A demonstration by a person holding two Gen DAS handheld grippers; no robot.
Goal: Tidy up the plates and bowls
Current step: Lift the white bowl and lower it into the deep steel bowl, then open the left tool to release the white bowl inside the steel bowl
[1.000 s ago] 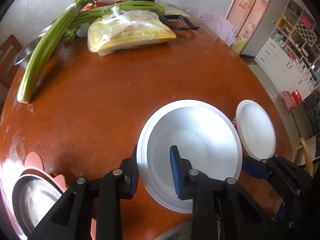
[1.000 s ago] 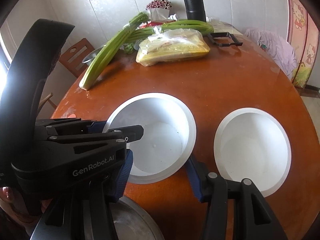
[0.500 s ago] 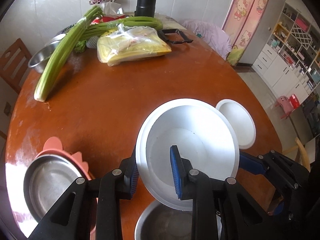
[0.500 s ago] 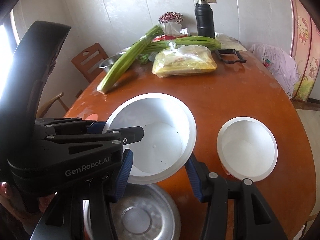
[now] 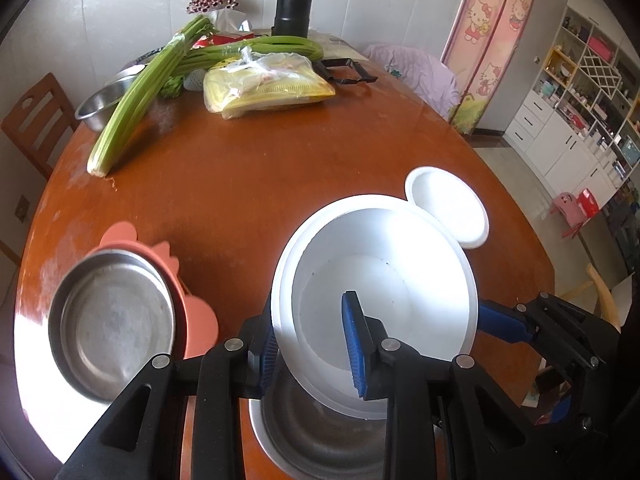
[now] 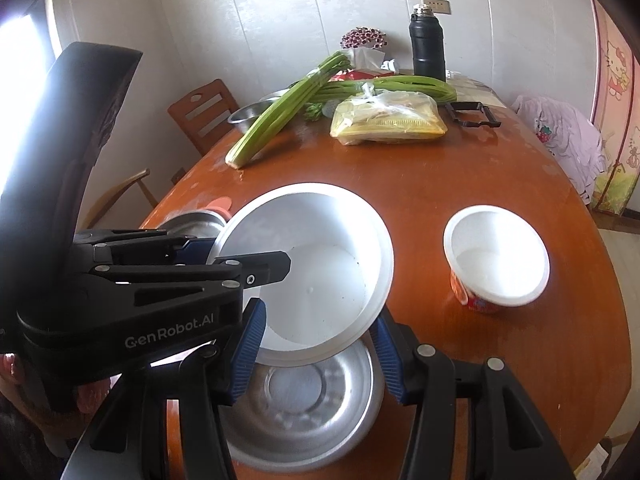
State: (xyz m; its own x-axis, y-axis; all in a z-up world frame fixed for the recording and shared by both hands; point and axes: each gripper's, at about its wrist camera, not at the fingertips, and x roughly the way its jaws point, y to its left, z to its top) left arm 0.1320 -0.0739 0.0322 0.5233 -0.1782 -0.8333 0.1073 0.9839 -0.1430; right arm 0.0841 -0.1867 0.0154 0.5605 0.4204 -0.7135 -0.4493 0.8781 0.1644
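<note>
Between both tongs (image 5: 312,344), white bowl (image 5: 384,280).

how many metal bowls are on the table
3. One near bowl under the held white bowl, one left bowl in a pink holder, one far bowl beside the celery. Others may be hidden behind the groceries.

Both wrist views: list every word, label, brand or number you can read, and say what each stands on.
"GenRobot.AI": white lettering on the black body of the left gripper, seen in the right wrist view.
Small white bowl: red printed band on its outer wall, too small to read.
Red packet behind the celery: print too blurred to read.
Black flask: no readable marking.
</note>
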